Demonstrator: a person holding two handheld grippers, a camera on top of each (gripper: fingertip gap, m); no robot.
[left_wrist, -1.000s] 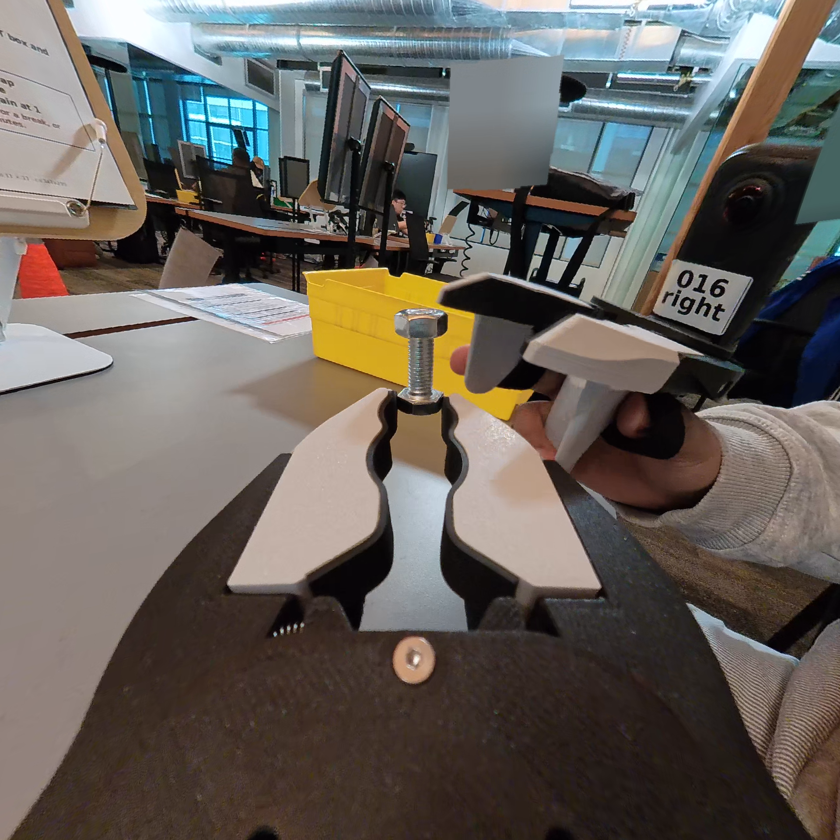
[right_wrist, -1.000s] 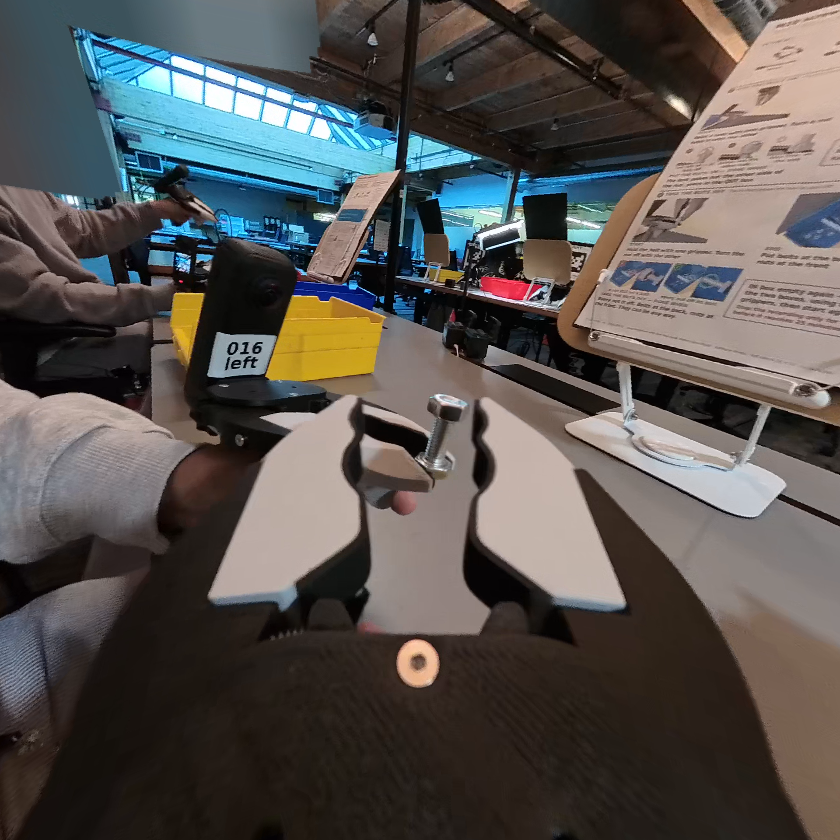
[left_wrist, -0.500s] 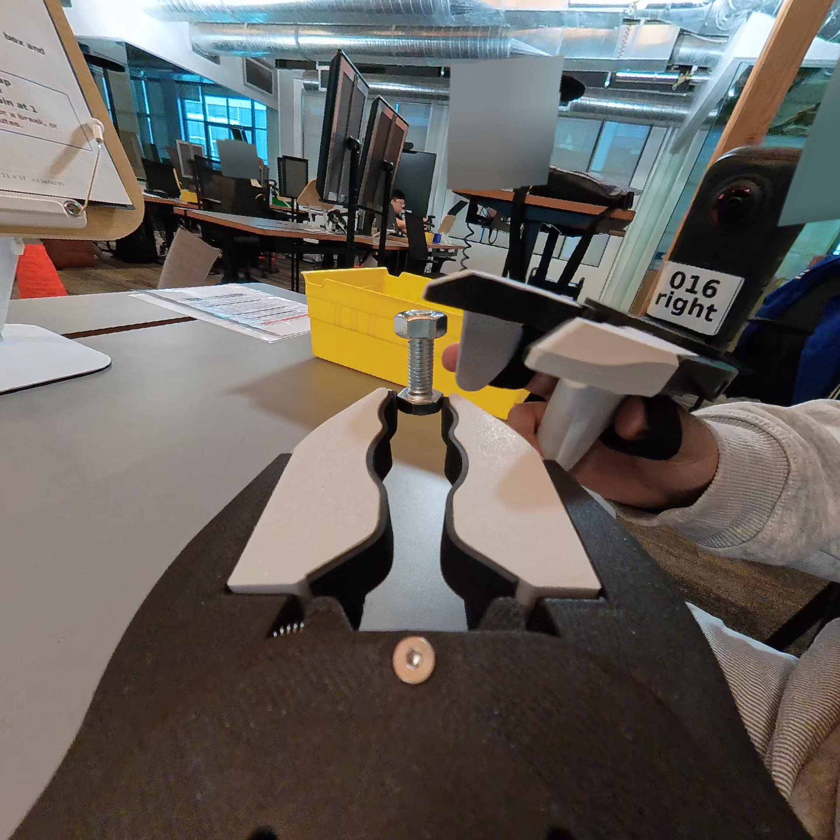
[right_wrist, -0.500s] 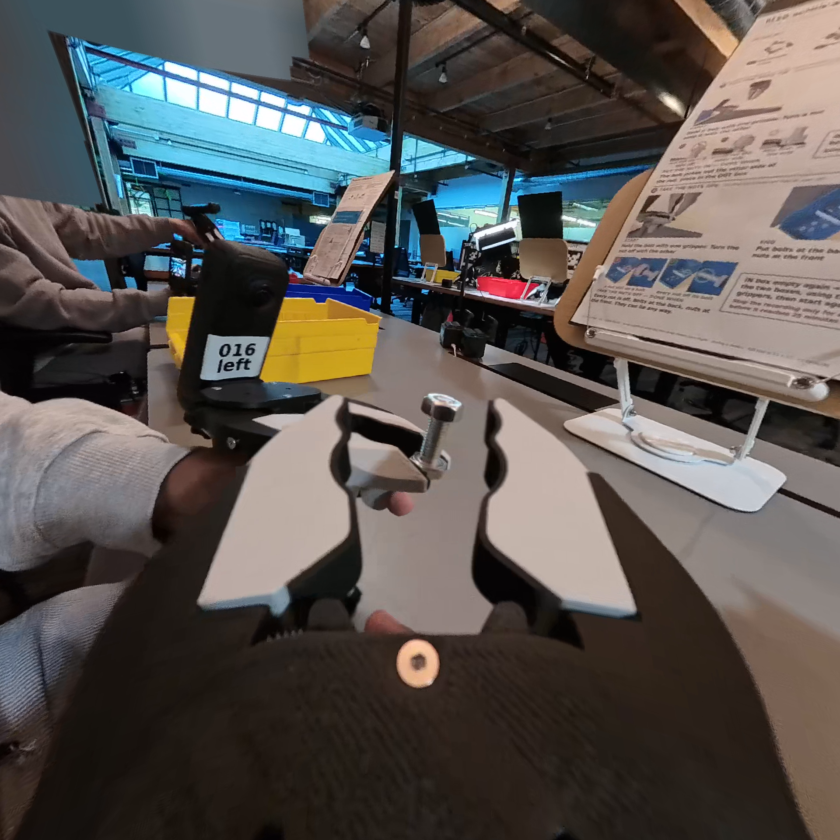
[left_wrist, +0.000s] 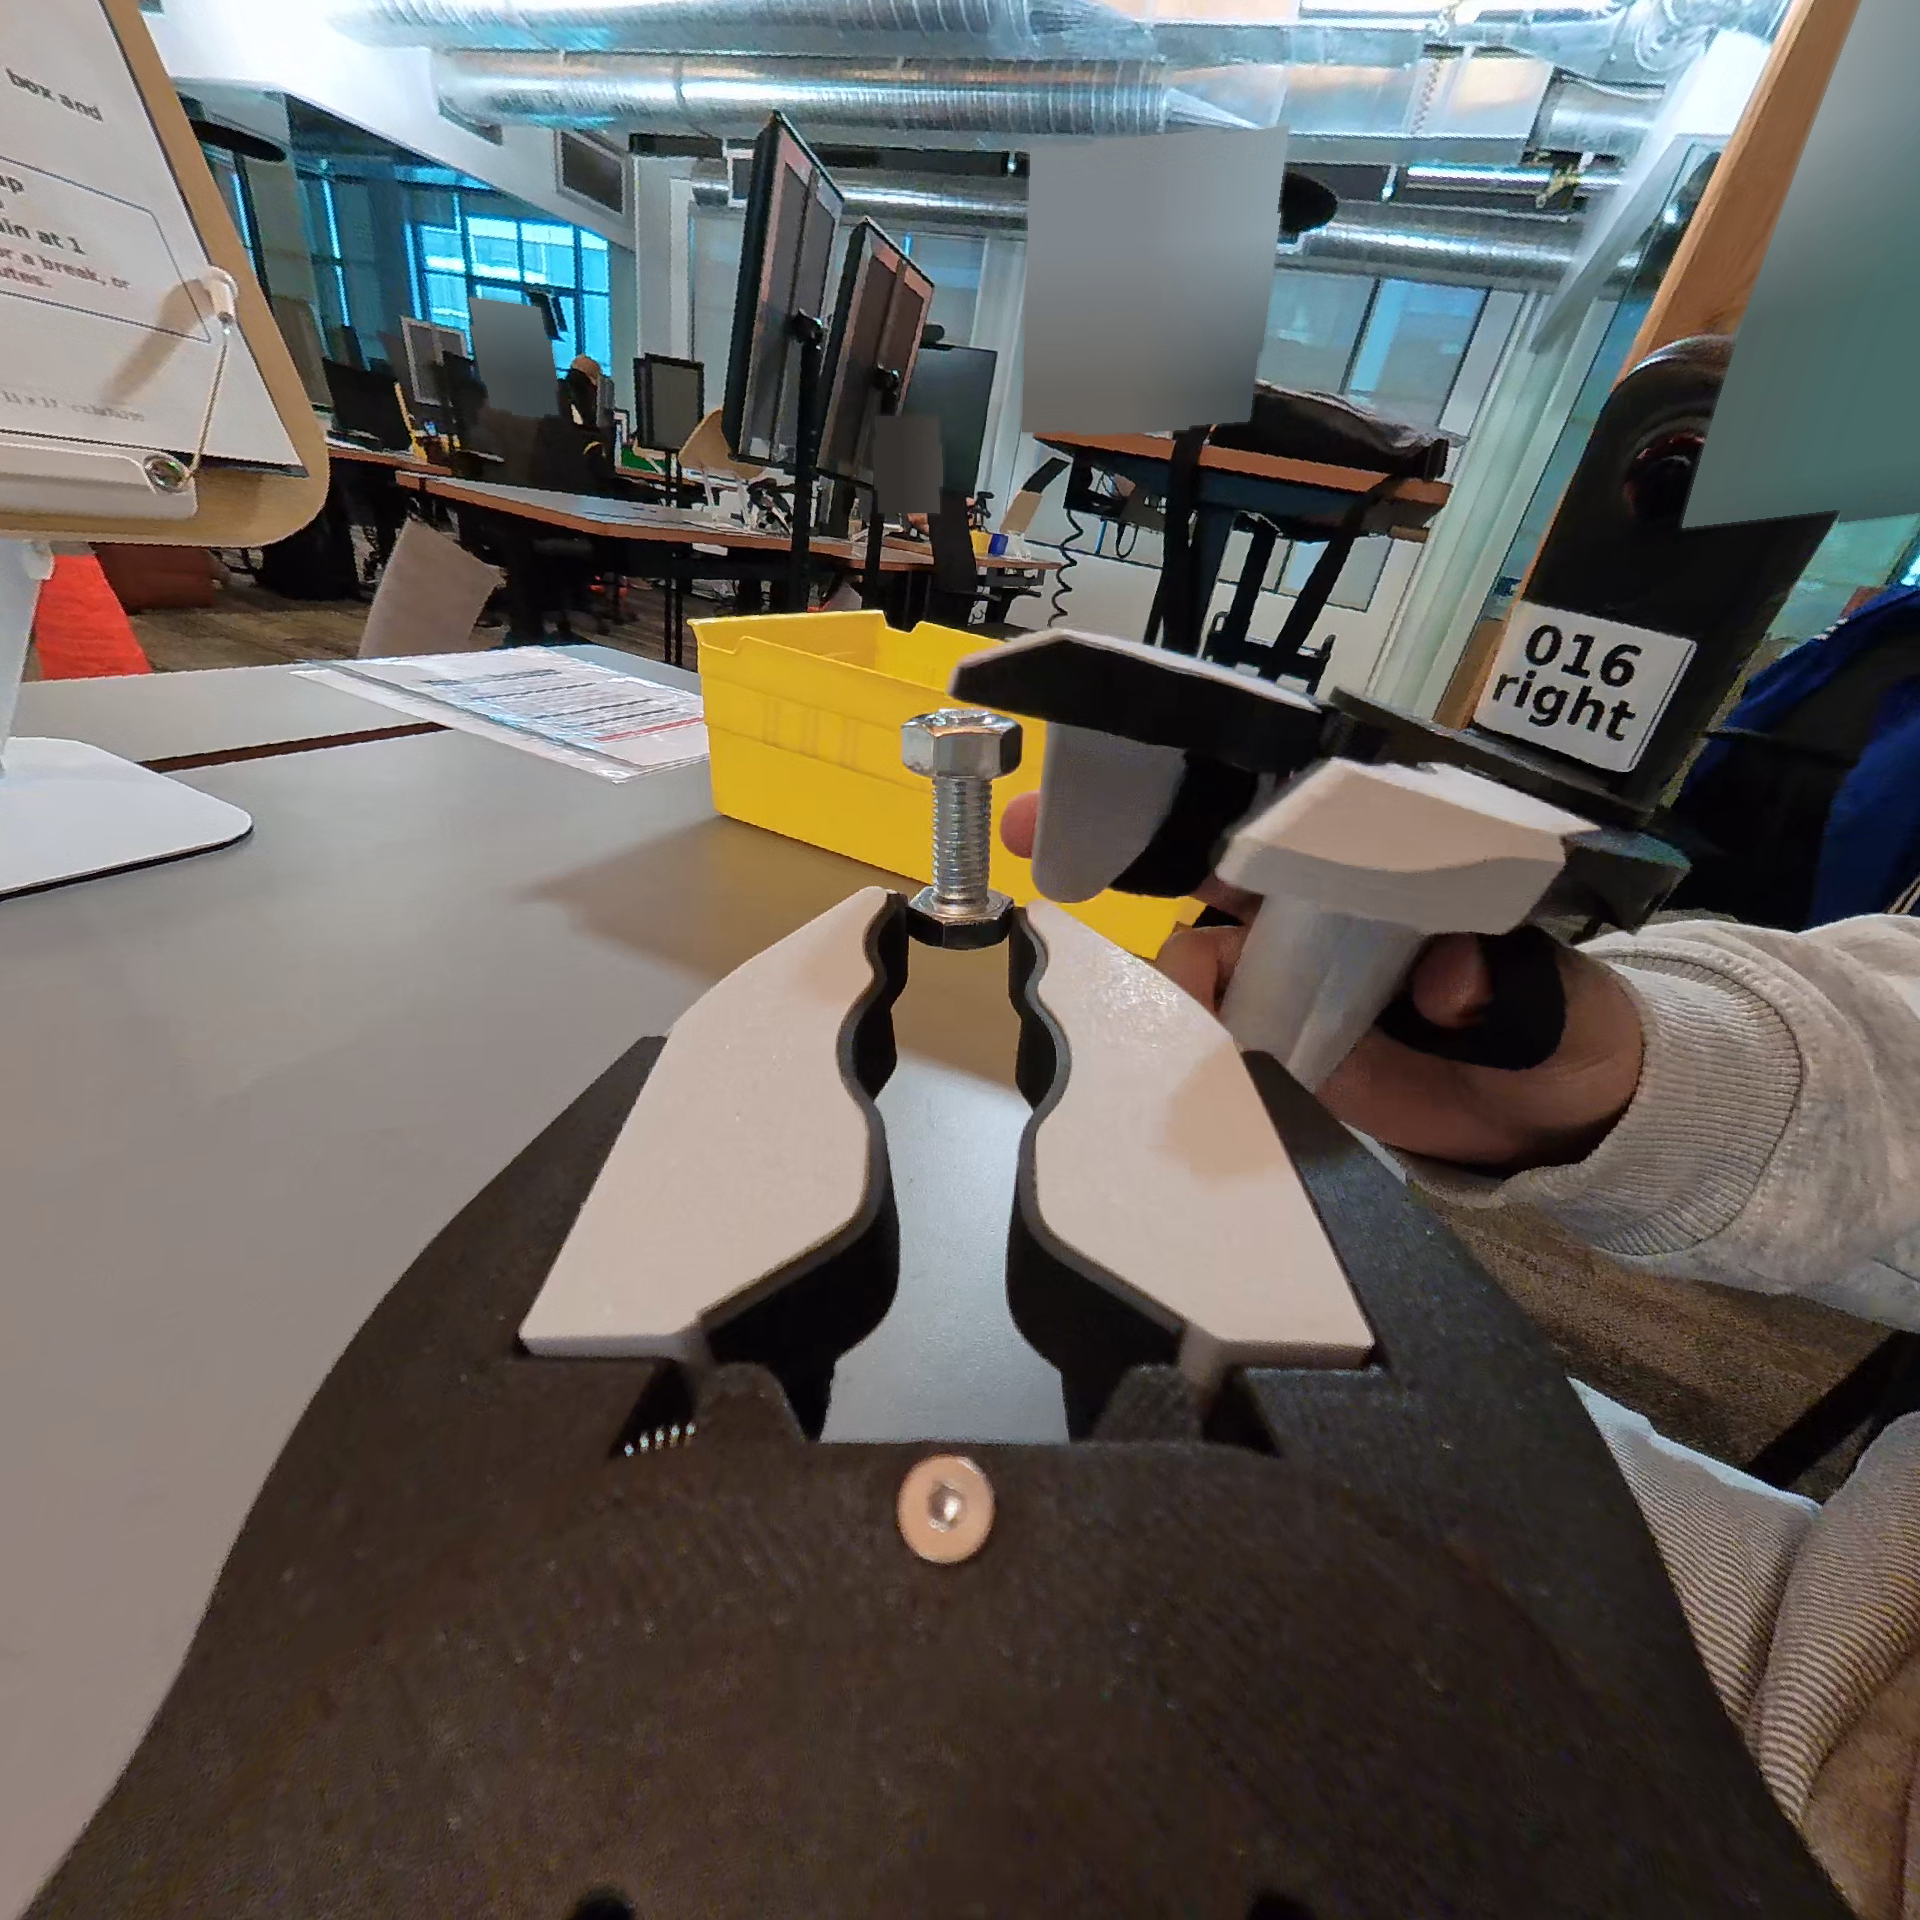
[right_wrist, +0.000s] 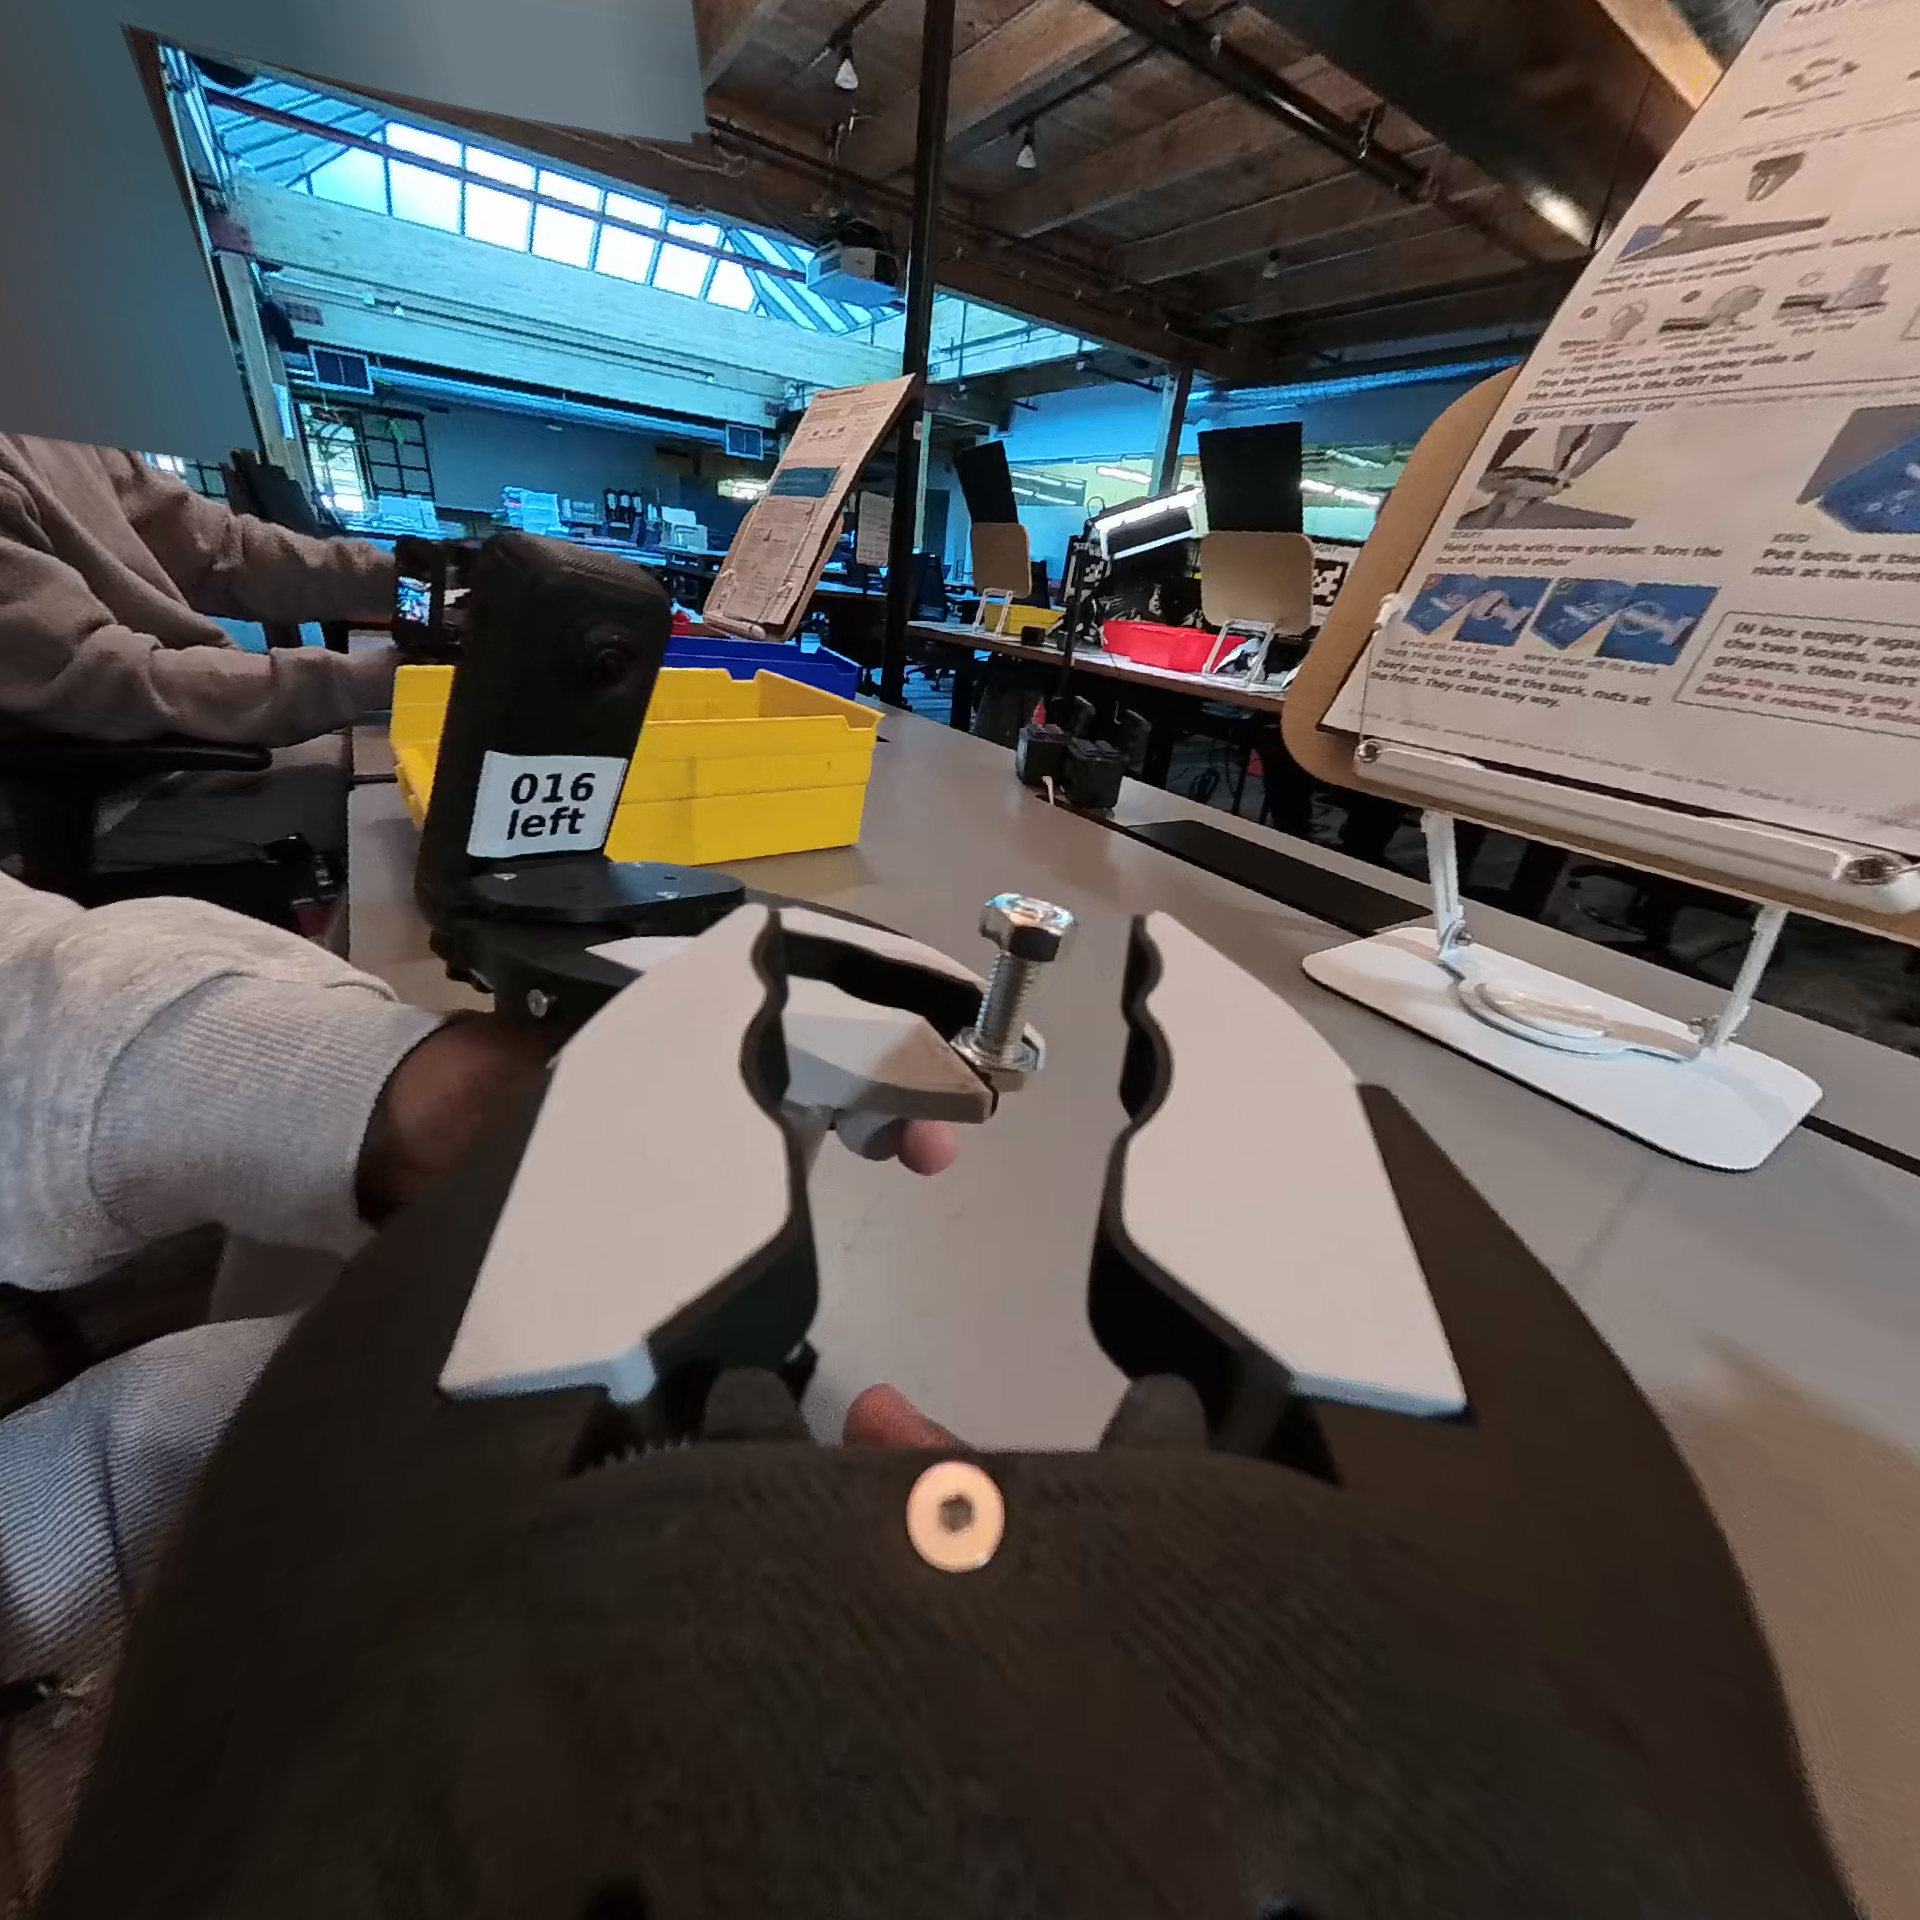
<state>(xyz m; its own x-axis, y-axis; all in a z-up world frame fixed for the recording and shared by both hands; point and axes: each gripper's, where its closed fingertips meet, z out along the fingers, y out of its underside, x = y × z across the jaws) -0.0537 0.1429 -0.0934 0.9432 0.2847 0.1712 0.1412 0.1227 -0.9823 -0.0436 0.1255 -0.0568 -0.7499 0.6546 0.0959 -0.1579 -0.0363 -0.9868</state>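
Observation:
A silver hex bolt (left_wrist: 961, 800) stands upright, head up, with a nut (left_wrist: 958, 923) on its lower end. My left gripper (left_wrist: 958, 914) is shut on the nut and holds it above the grey table (left_wrist: 312, 1039). My right gripper (left_wrist: 1153, 831) is open, its fingers just right of the bolt head and not touching it. In the right wrist view, the right gripper (right_wrist: 956, 935) has its jaws wide apart, with the bolt (right_wrist: 1013, 987) between the fingertips. The left gripper (right_wrist: 987, 1055) comes in from the left, gripping the nut (right_wrist: 997, 1055).
A yellow bin (left_wrist: 821, 748) stands on the table behind the bolt, also seen in the right wrist view (right_wrist: 748, 769), with a blue bin (right_wrist: 758, 660) behind it. A white document stand (right_wrist: 1558, 1039) holds an instruction sheet. A laminated sheet (left_wrist: 520, 707) lies flat. Another person's sleeve (right_wrist: 156, 582) is far left. My two grippers' fingertips are within a few centimetres of each other.
My right gripper has opened a little wider and moved closer to the bolt head. The left gripper stays shut on the nut and has not moved.

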